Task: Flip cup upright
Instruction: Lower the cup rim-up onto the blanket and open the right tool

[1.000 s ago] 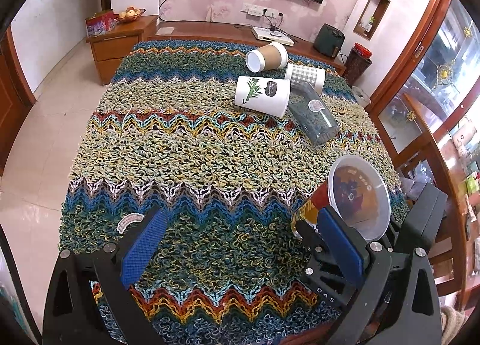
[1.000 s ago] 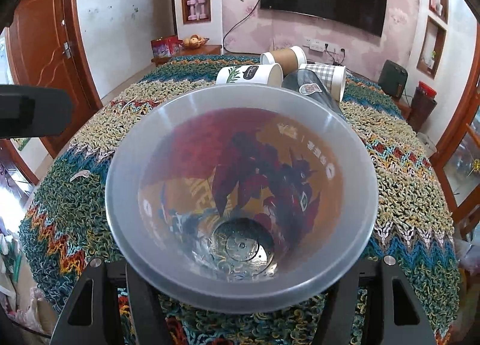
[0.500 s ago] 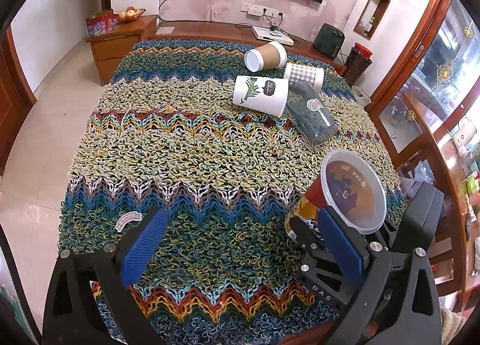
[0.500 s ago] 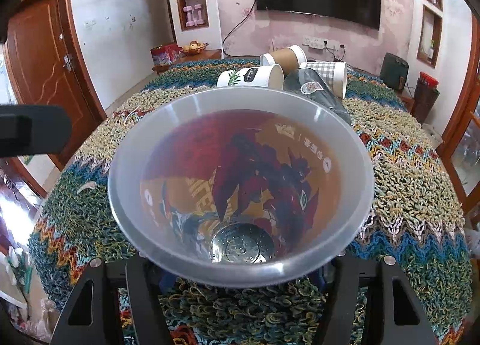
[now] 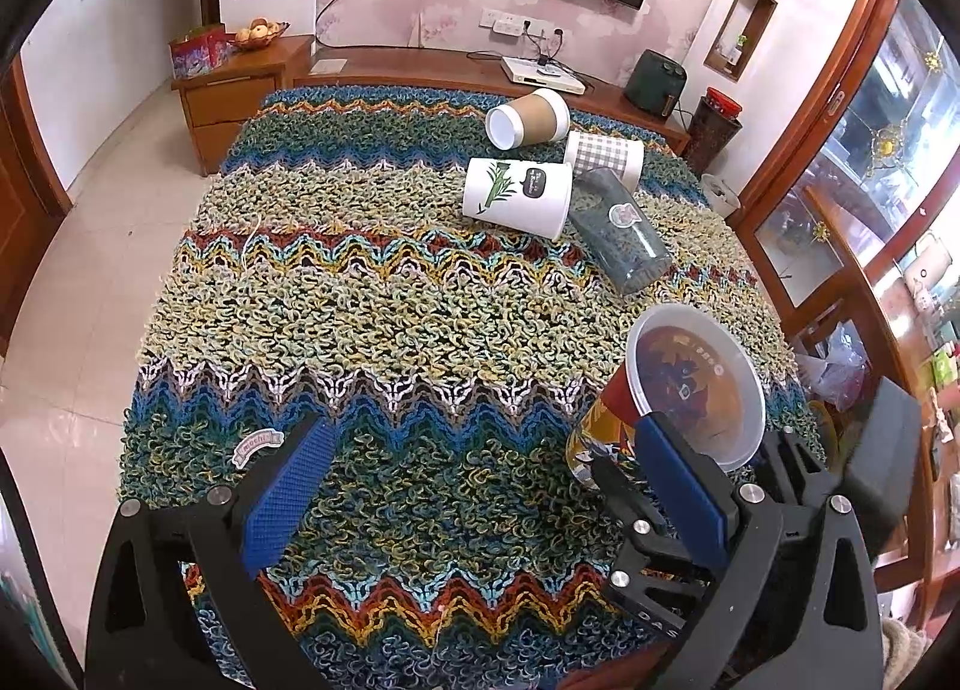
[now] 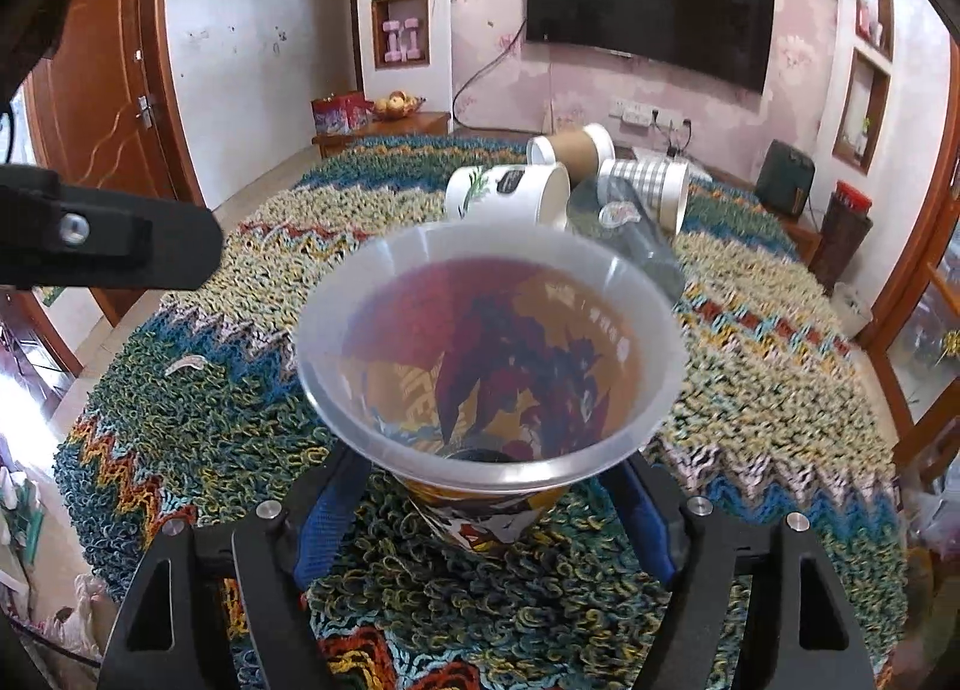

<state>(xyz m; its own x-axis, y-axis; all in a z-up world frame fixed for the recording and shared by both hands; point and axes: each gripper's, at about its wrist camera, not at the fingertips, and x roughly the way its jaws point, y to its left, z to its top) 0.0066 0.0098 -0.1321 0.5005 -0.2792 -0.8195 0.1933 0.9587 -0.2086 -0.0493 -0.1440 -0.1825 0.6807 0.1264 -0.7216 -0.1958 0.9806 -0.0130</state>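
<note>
A clear plastic cup with red and yellow print (image 6: 492, 366) stands mouth up on the knitted cloth, its base on the cloth; it also shows in the left wrist view (image 5: 690, 384). My right gripper (image 6: 480, 516) has its blue pads spread wide on either side of the cup's lower body, apart from it. My left gripper (image 5: 480, 486) is open and empty over the cloth's near edge, with the cup just beyond its right finger.
Several cups lie on their sides at the far end: a white leaf-print cup (image 5: 519, 197), a brown paper cup (image 5: 528, 117), a checked cup (image 5: 606, 153) and a dark clear cup (image 5: 624, 240). The cloth (image 5: 360, 300) covers the table. A chair (image 5: 840, 330) stands at the right.
The cup went from tilted toward my right camera to standing on the cloth. My right gripper opened and drew back from it. The left gripper stayed still.
</note>
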